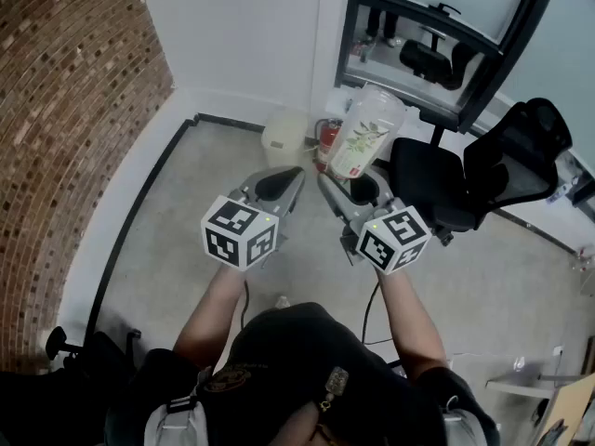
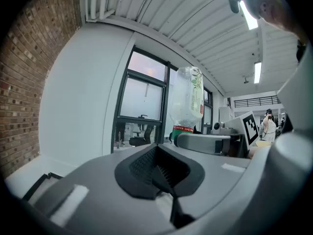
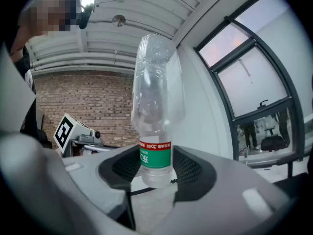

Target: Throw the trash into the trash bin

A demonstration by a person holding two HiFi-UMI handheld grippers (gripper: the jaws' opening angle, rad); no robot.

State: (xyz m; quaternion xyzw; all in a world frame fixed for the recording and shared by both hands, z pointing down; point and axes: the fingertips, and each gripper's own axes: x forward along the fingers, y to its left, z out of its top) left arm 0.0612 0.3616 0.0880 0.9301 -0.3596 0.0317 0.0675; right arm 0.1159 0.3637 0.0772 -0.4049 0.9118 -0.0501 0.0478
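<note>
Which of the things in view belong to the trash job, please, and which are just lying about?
Job: plastic bottle, held in the right gripper; cream trash bin by the wall.
Lying about: red fire extinguisher; black office chair.

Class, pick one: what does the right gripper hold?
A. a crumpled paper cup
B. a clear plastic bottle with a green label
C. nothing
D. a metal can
B: the right gripper is clamped on the clear plastic bottle, green label between its jaws.
</note>
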